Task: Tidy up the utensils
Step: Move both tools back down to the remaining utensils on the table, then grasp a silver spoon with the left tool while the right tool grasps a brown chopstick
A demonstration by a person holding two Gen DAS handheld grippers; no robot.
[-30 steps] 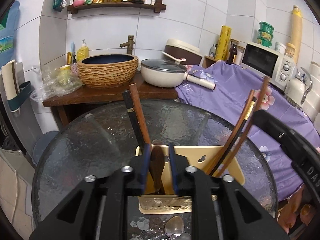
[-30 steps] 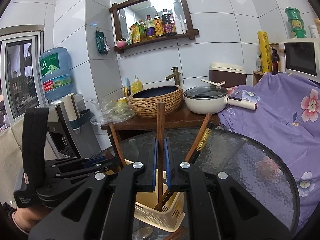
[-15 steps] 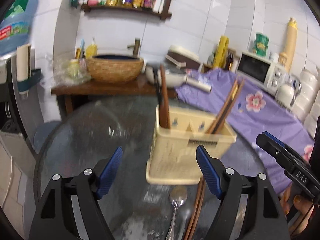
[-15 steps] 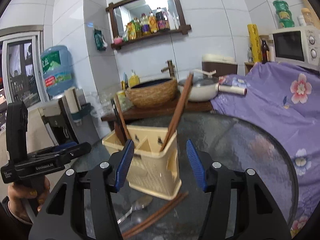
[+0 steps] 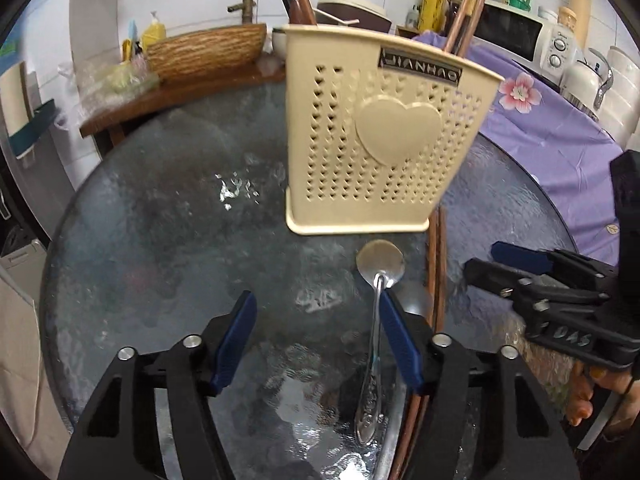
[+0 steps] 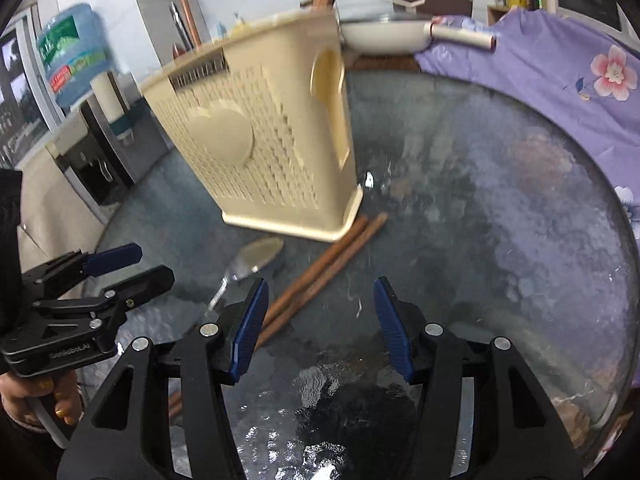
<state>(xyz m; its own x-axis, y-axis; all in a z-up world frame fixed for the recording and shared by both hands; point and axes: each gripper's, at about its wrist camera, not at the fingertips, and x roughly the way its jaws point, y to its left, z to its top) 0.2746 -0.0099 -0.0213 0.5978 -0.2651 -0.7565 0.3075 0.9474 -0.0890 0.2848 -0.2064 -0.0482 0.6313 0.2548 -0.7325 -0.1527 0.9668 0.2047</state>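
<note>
A cream perforated utensil holder [image 5: 384,140] stands on the round glass table [image 5: 160,240], with several chopsticks [image 5: 464,16] standing in it. It also shows in the right wrist view [image 6: 260,148]. A metal spoon [image 5: 378,304] and a pair of brown chopsticks [image 5: 436,264] lie on the glass in front of it; the right wrist view shows the spoon [image 6: 248,260] and the chopsticks [image 6: 320,272] too. My left gripper [image 5: 316,316] is open and empty, low over the glass, its right finger beside the spoon handle. My right gripper [image 6: 320,300] is open and empty, just right of the lying chopsticks.
A wooden counter behind the table holds a woven basin [image 5: 204,48] and a lidded pan [image 6: 384,32]. A purple flowered cloth [image 5: 560,120] covers the surface at right, with a microwave [image 5: 524,36] on it. A water dispenser [image 6: 76,60] stands at far left.
Both grippers let go of the chopsticks they held in the holder, opened wide, and drew back and down to the glass in front of the holder.
</note>
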